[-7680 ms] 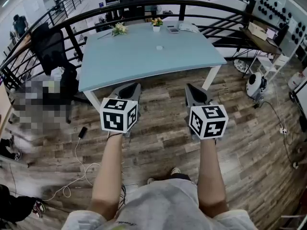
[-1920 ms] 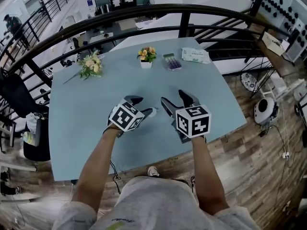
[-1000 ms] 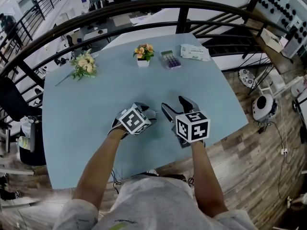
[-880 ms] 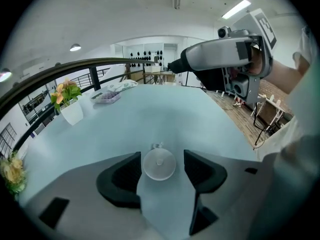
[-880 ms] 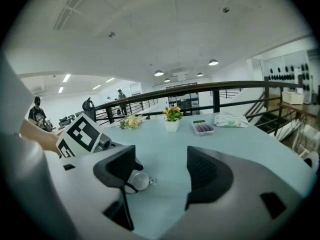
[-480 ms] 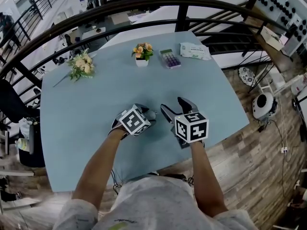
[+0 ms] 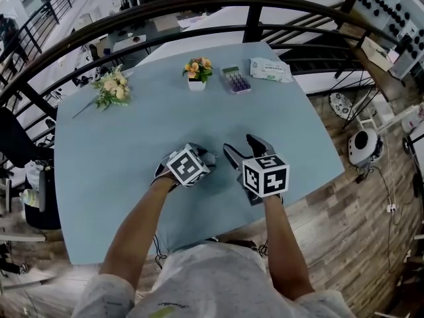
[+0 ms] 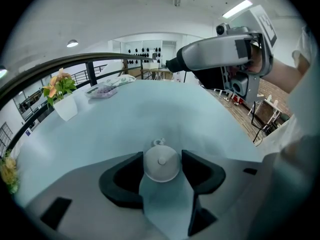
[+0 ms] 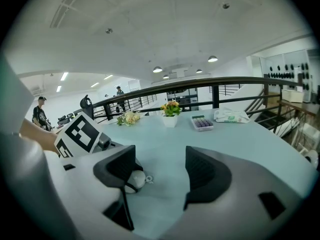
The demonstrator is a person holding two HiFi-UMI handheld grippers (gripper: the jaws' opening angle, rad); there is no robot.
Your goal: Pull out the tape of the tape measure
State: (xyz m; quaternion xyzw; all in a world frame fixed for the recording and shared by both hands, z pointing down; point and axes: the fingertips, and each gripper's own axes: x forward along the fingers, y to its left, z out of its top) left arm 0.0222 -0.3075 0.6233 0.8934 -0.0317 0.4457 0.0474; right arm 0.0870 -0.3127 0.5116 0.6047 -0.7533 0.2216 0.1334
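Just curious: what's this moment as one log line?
left gripper: jaws have just been closing round tape measure on table | right gripper: open, empty | pull: not begun

— What is on the light blue table (image 7: 106,158)?
— Near its far edge stands a small white pot of flowers (image 7: 197,71). Just beside it, to the right, is a tray of purple pieces (image 7: 236,82), and at the far right corner a packet of wipes (image 7: 270,70).
— And the far left corner?
— A bouquet (image 7: 109,87) lies there. A dark railing (image 7: 199,8) curves behind the table.
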